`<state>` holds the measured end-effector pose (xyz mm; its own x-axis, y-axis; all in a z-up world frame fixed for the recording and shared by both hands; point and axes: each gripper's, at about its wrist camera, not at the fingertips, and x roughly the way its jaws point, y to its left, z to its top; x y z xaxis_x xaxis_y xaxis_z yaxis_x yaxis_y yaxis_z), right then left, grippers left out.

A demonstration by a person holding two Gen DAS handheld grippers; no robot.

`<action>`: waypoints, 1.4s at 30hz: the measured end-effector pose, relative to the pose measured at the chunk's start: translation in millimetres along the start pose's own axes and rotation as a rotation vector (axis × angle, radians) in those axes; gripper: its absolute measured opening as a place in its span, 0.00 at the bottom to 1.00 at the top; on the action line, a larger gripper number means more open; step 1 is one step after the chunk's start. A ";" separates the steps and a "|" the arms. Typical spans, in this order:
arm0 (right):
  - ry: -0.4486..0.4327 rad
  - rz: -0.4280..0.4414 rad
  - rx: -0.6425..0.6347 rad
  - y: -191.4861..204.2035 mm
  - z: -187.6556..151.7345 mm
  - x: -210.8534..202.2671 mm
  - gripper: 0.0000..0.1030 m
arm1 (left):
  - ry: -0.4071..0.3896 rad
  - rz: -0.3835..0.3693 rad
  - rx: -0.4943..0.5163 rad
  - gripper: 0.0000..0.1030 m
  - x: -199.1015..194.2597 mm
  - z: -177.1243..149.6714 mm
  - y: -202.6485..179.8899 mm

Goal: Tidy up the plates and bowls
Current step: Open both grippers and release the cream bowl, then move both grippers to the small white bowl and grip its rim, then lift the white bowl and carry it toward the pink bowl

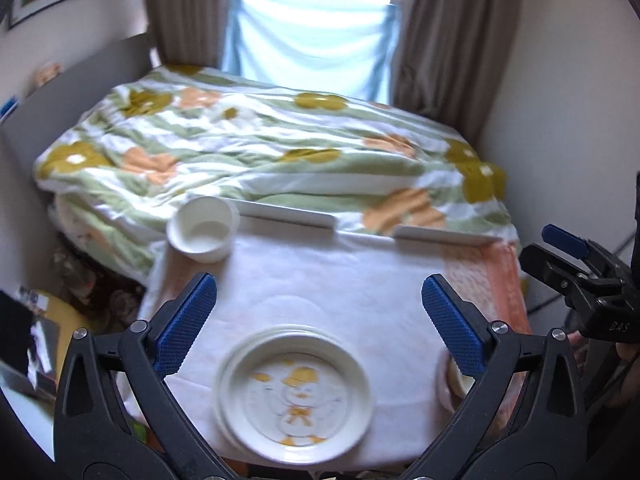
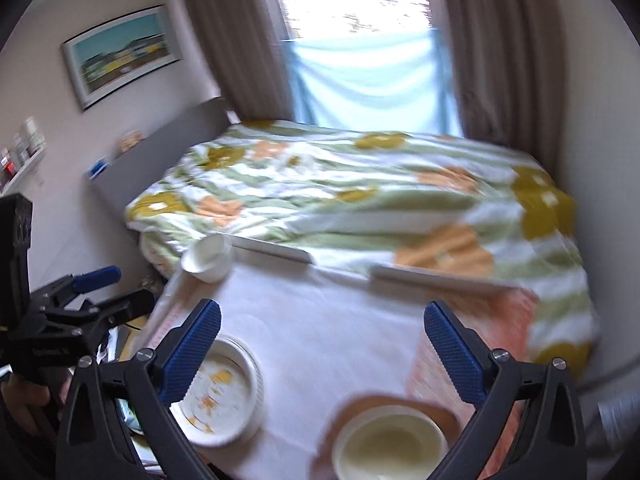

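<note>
Left hand-held gripper [image 1: 319,322] gapes empty above stacked white cartoon-duck plates [image 1: 295,394]; right hand-held gripper [image 2: 322,342] also wide, nothing held, over cream bowl [image 2: 390,442]. Small white bowl [image 1: 203,227] sits apart at white-clothed tabletop [image 1: 340,280] far corner, probably unsorted.

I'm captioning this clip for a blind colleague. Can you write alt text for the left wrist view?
The left gripper, its blue-padded jaws wide open and empty, hangs over a stack of white plates with a duck picture, on a white-clothed table. A small white bowl sits at the far left corner; a floral-quilted bed lies behind.
</note>
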<state>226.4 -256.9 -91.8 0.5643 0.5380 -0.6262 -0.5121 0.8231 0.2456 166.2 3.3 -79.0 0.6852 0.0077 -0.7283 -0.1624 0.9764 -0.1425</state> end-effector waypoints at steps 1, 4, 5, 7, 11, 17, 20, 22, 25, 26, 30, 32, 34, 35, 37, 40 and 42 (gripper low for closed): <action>-0.025 0.022 -0.007 11.9 6.5 8.6 0.99 | 0.001 0.000 -0.036 0.99 0.9 3.8 15.9; 0.009 0.053 -0.037 38.9 21.5 38.9 0.99 | 0.017 -0.022 -0.160 0.99 10.4 11.0 66.8; 0.052 0.051 -0.050 47.4 26.7 52.8 0.99 | 0.026 -0.017 -0.201 0.99 16.9 12.6 85.1; 0.111 0.048 -0.045 62.4 35.8 83.7 0.99 | 0.044 -0.006 -0.240 0.99 27.4 13.4 113.4; 0.192 0.065 -0.043 83.4 53.5 146.6 0.99 | 0.093 -0.003 -0.306 0.99 63.4 15.8 156.1; 0.358 0.095 -0.090 112.8 61.8 251.7 0.98 | 0.233 -0.094 -0.449 0.69 144.4 7.6 202.3; 0.424 0.106 -0.108 120.7 59.2 293.4 0.87 | 0.290 -0.111 -0.469 0.58 177.9 4.0 215.6; 0.476 0.119 -0.118 127.7 54.9 321.7 0.78 | 0.312 -0.119 -0.485 0.51 193.6 3.5 225.1; 0.530 0.134 -0.117 129.7 48.0 346.1 0.64 | 0.348 -0.131 -0.502 0.45 218.3 2.9 235.7; 0.547 0.135 -0.115 130.5 45.8 355.1 0.62 | 0.356 -0.134 -0.504 0.44 224.3 2.6 239.0; 0.585 0.140 -0.121 134.5 41.8 375.9 0.55 | 0.381 -0.137 -0.512 0.37 245.6 4.1 248.1; 0.601 0.142 -0.124 137.2 39.4 385.6 0.48 | 0.389 -0.136 -0.514 0.33 252.7 3.9 251.1; 0.615 0.148 -0.116 137.2 36.4 393.6 0.42 | 0.399 -0.130 -0.509 0.27 259.0 4.3 251.4; 0.620 0.151 -0.111 137.3 35.0 396.3 0.35 | 0.399 -0.121 -0.506 0.25 260.5 4.3 252.0; 0.628 0.157 -0.110 138.7 32.6 400.9 0.29 | 0.395 -0.114 -0.506 0.23 263.2 3.7 254.2; 0.634 0.155 -0.111 140.2 30.4 405.5 0.18 | 0.392 -0.111 -0.502 0.22 264.0 4.5 255.3; 0.633 0.147 -0.113 139.3 30.0 407.6 0.15 | 0.391 -0.101 -0.485 0.22 264.0 6.1 253.6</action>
<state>404.5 82.5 -290.6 0.0112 0.4038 -0.9148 -0.6388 0.7067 0.3041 310.3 254.3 -303.3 0.4191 -0.2486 -0.8732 -0.4767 0.7583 -0.4447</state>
